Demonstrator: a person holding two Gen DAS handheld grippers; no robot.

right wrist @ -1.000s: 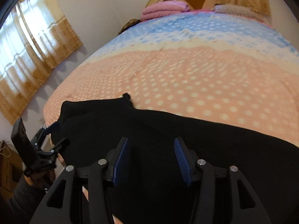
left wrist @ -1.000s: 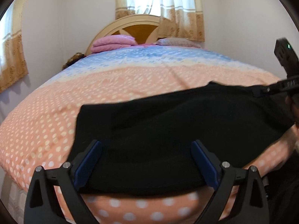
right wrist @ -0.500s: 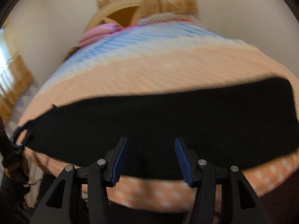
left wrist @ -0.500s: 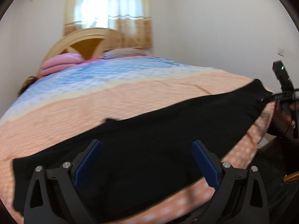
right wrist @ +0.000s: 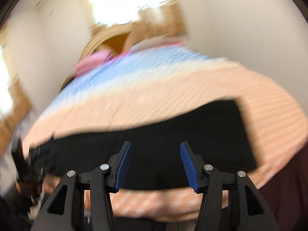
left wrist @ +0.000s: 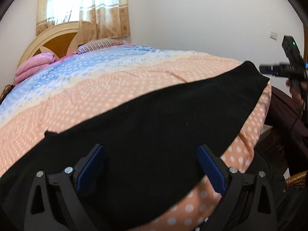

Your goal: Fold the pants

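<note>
Black pants lie flat in a long band across the near edge of the bed; soft matte fabric, nothing on top of them. The bedspread is peach with white dots, going blue toward the curved wooden headboard. A pink folded blanket and a striped pillow sit up there, with tan curtains behind. The left gripper hangs over the pants with its blue ribbed pads wide apart, nothing in them. The right gripper is also apart and empty; that view is blurry.
</note>
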